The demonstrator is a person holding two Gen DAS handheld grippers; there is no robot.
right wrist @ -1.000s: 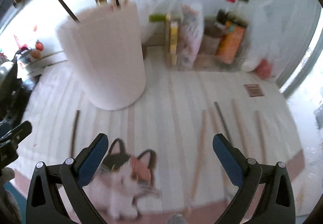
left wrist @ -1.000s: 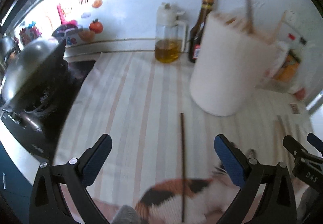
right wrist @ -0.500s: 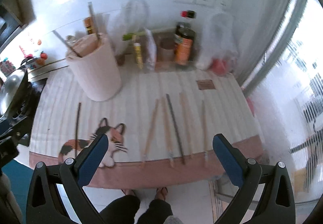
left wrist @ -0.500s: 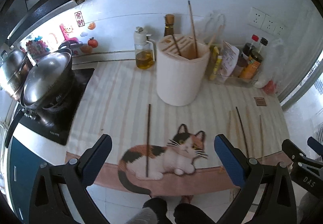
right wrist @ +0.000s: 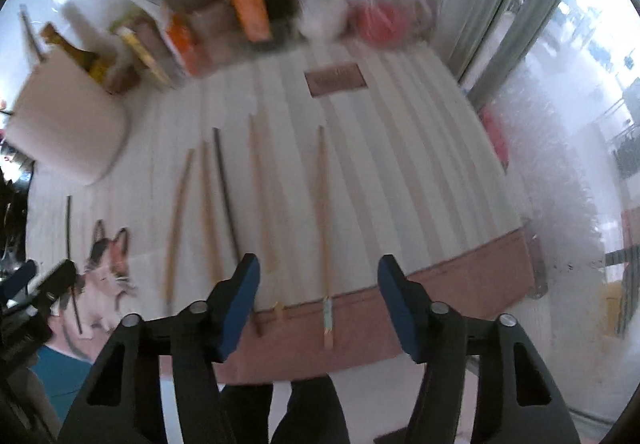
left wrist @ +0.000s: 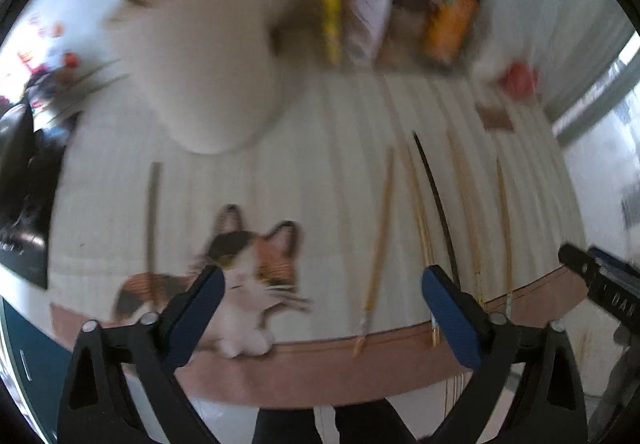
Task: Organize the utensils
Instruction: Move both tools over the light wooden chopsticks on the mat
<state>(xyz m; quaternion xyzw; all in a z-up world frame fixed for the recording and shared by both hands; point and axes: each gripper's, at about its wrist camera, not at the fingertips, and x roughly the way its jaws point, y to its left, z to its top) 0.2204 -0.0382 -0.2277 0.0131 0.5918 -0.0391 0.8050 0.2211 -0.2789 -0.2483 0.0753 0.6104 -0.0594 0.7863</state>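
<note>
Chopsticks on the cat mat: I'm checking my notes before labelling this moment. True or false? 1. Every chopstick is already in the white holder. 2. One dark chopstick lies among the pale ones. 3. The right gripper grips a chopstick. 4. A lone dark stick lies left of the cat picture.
1. False: several chopsticks lie on the mat, outside the white holder.
2. True: the dark chopstick.
3. False: the right gripper is closing, with nothing pressed between its pads.
4. True: the lone dark stick, beside the cat picture.
</note>
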